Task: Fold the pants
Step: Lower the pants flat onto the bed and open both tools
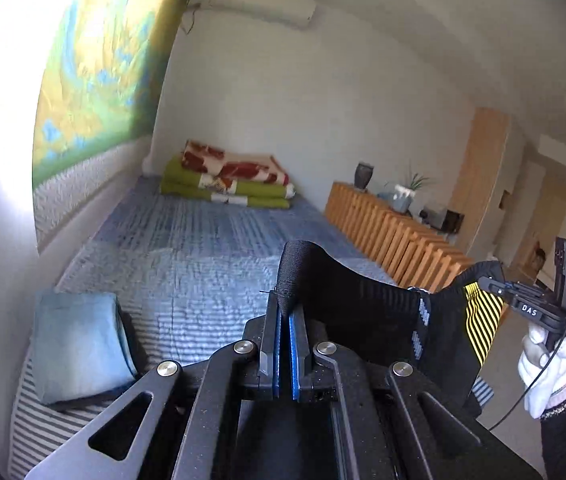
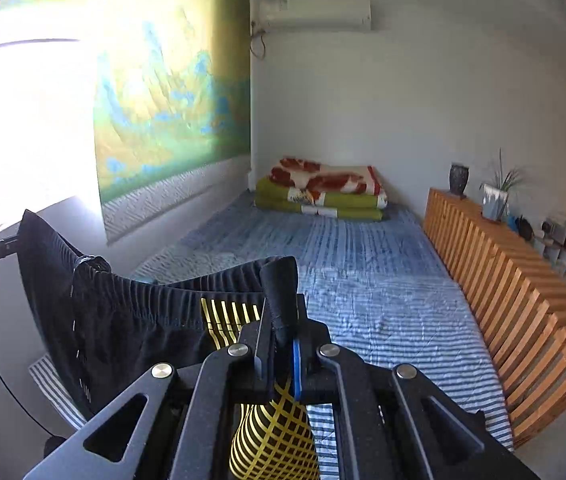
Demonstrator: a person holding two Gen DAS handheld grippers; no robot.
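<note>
Black linkage arms and blue pads are filling the foreground of the left wrist view, where the left claw (image 1: 285,320) is pinching closed on one end of the waistband of the pants (image 1: 363,308), a ribbed black band folding up over the fingertips. Cloth is running from that claw rightward, black with a yellow-striped panel, to the right claw (image 1: 501,292), which a white-gloved hand (image 1: 547,364) is gripping by its handle. From the right wrist view, the right claw (image 2: 285,336) is likewise clamping shut on the other end of the waistband, with yellow-gridded fabric hanging down between its arms. Pants (image 2: 123,320) are hanging stretched in the air between the two claws, above the near end of the bed (image 2: 383,280), not lying on it. Beyond, the bed's blue-and-white striped cover is spreading toward the far wall. A folded blue-grey cloth (image 1: 79,344) is lying at the bed's near left corner. At the far end, folded blankets (image 2: 323,192), green below and red-and-cream on top, are sitting stacked against the wall. A slatted wooden cabinet (image 2: 515,288) is running along the bed's right side, carrying a dark vase (image 2: 459,178) and a potted plant (image 2: 499,192). An air conditioner (image 2: 315,12) is hanging high on the far wall, and a green-yellow wall hanging (image 2: 175,100) is covering the left wall.
</note>
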